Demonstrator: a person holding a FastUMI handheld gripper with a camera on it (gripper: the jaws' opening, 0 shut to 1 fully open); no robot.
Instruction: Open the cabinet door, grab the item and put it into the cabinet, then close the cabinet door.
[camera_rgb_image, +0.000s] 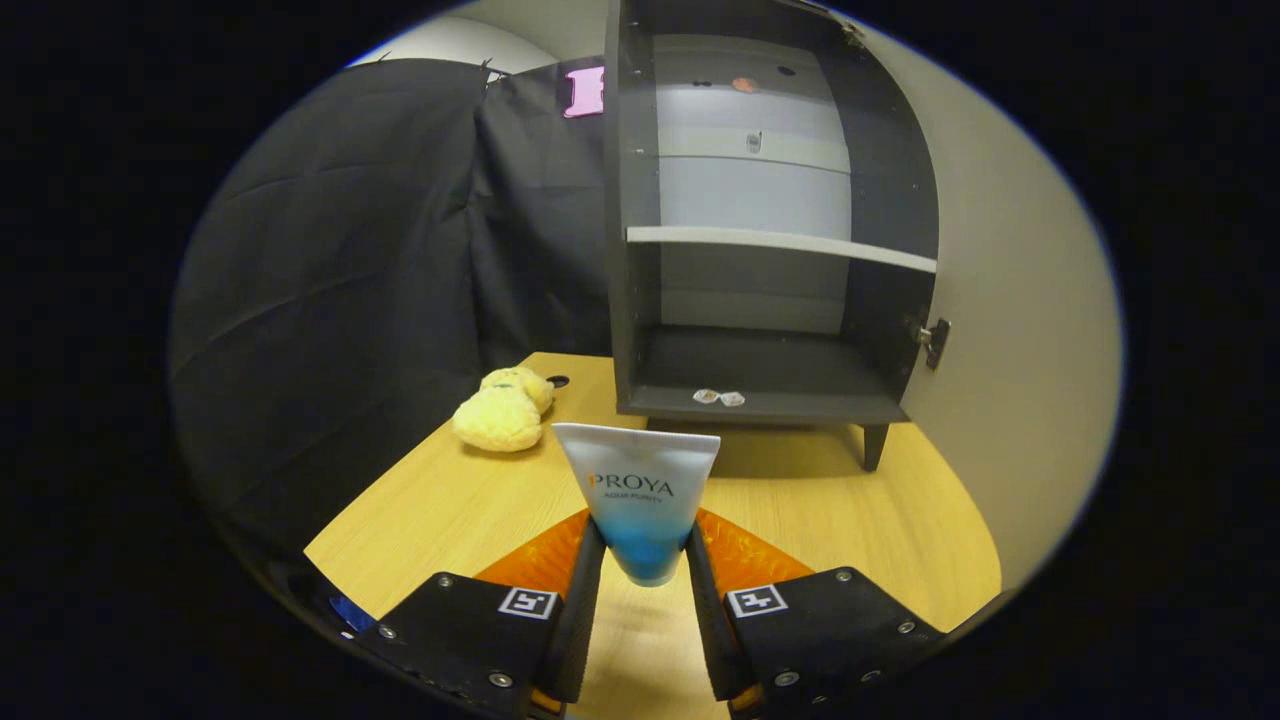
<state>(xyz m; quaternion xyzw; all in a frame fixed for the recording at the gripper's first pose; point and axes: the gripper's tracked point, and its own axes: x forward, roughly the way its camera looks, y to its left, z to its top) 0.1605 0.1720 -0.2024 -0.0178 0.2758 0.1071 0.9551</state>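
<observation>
My gripper (645, 560) is shut on a white-and-blue cosmetic tube (640, 490), both fingers pressing its blue lower end while the flat white end sticks up. The tube hangs above the wooden table (880, 520). Beyond it stands the dark grey cabinet (770, 230) on short legs, its door (1010, 300) swung wide open to the right. Inside I see a pale shelf (780, 245) and a bare bottom compartment (760, 370) with two small white stickers on its front lip.
A yellow plush toy (503, 410) lies on the table left of the cabinet, next to a small round hole in the tabletop. Black cloth hangs behind and to the left. The door's inner latch (935, 340) juts out by the cabinet's right side.
</observation>
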